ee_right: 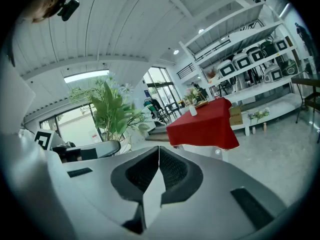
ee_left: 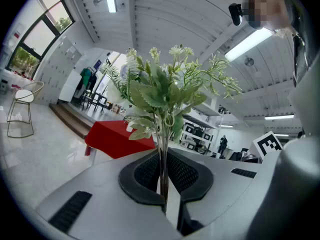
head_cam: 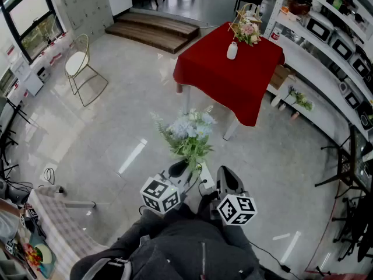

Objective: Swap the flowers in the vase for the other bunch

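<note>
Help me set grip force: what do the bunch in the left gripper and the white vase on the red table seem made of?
Bunch: likely artificial, plastic or fabric; matte, evenly coloured leaves on thin stiff stems. Vase: perhaps ceramic, smooth opaque white; too small to be sure.

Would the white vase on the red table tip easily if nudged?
Probably: the white vase looks small and narrow, with flowers rising well above it, so likely top-heavy. The red tablecloth may grip its base, favouring tipping over sliding.
</note>
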The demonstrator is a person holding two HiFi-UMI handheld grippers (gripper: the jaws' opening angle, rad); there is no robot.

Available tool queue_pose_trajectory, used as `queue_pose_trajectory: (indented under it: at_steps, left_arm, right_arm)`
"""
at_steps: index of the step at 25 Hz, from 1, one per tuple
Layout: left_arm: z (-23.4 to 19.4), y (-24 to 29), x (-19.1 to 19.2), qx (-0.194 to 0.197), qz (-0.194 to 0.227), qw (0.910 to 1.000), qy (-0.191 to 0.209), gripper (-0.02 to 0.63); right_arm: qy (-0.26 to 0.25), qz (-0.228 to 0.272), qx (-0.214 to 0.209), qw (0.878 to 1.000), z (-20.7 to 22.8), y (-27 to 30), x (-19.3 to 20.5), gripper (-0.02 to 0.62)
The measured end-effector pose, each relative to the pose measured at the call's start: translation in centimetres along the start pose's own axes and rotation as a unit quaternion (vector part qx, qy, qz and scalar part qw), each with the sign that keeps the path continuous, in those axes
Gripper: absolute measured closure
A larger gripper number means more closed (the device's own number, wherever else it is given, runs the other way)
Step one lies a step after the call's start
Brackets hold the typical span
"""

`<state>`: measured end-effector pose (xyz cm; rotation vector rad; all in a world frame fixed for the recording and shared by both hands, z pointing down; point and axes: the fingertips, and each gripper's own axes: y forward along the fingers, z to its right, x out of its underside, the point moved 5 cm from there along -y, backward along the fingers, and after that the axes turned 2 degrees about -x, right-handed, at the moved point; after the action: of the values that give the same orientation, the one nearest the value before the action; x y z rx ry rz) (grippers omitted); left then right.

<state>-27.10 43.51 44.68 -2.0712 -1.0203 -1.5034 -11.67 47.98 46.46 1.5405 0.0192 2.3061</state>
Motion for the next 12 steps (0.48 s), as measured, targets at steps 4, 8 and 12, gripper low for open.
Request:
queue_pose_trajectory:
  at_steps: [4, 8, 12]
  left_arm:
    - [-0.1, 0.3, 0.2, 0.002, -0.001, 1.0000, -0.001, 0.586]
    - [-0.5, 1.0, -0.1, 0.002, -0.001, 1.0000, 0.000, 0.586]
    - [-0.5, 3.0, -0.7, -0.001, 0.002, 1.0000, -0.001, 0.586]
  right_arm:
    - [0.004, 0.002, 0.001, 1.000, 0.5, 0.0, 0.1, 0.583]
    - [0.009, 0.016, -0.010, 1.000, 0.7, 0.5, -0.5, 0.583]
    - [0.013, 0.022, -0.014, 1.000, 2.0, 1.2, -2.1, 0.583]
